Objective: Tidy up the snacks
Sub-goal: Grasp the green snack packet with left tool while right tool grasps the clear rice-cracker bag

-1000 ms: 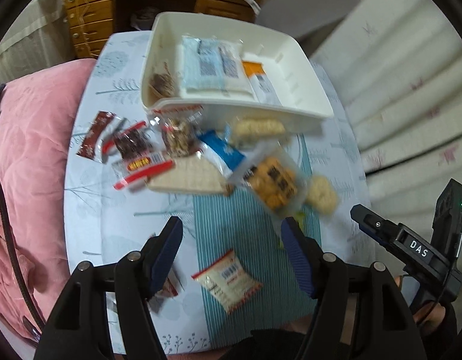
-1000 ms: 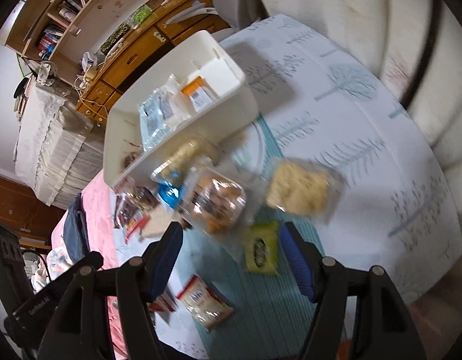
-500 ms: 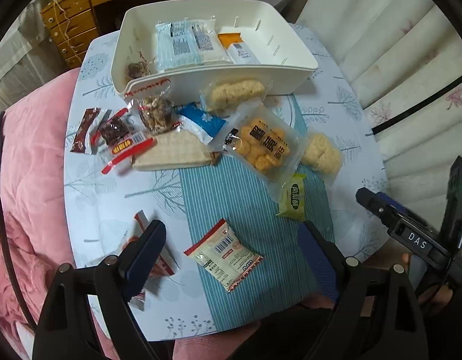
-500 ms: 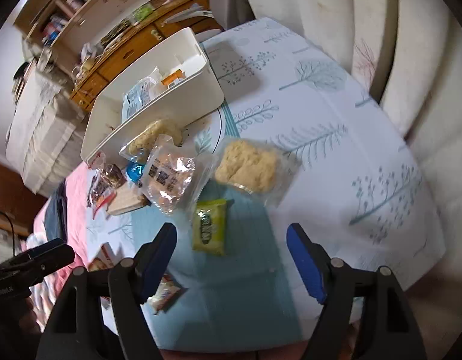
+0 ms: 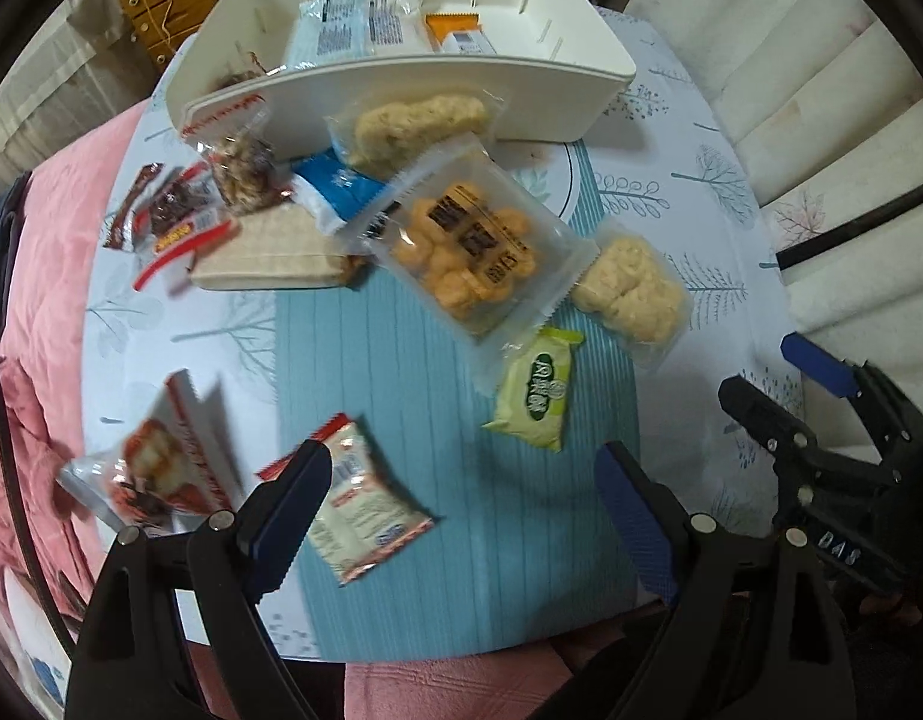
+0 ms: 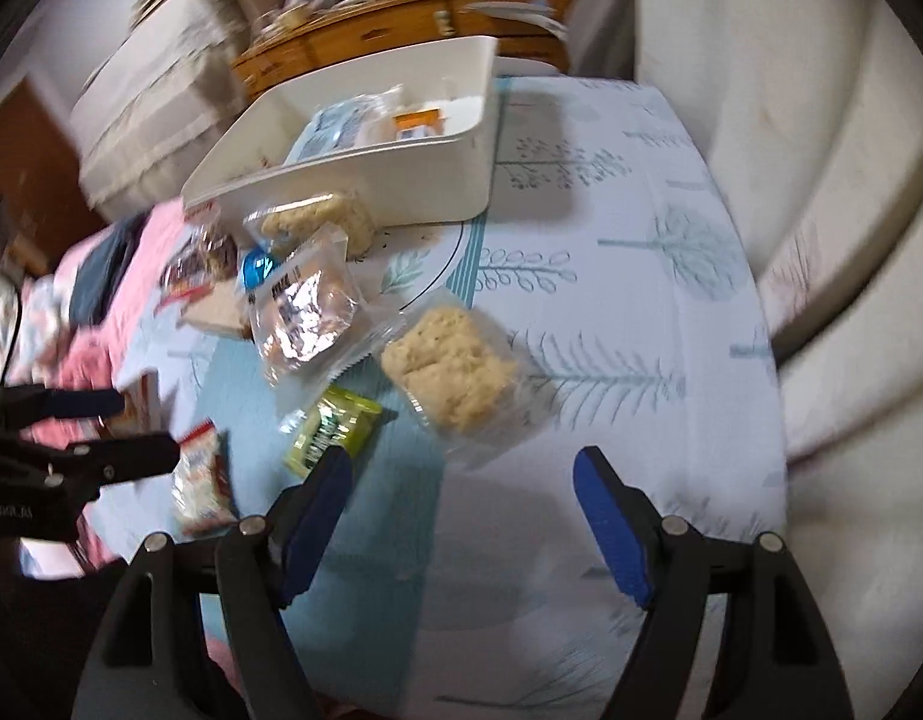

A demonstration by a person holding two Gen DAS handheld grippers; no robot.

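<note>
In left wrist view only: red-white packet [image 5: 155,468] beside left tongs [image 5: 461,510].

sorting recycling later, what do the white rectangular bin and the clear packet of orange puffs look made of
White rectangular bin: looks like rigid moulded plastic with a matte, smooth finish, judging by its even thin walls and rounded corners. Clear packet of orange puffs: thin see-through plastic film, glossy, with crinkles and serrated sealed ends.

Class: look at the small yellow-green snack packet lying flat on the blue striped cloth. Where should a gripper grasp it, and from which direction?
Grip the small yellow-green snack packet across its narrow width, near the middle, coming from above. It lies flat on the blue striped cloth with its long sides free; only its top end meets the clear bag of orange puffs.
</note>
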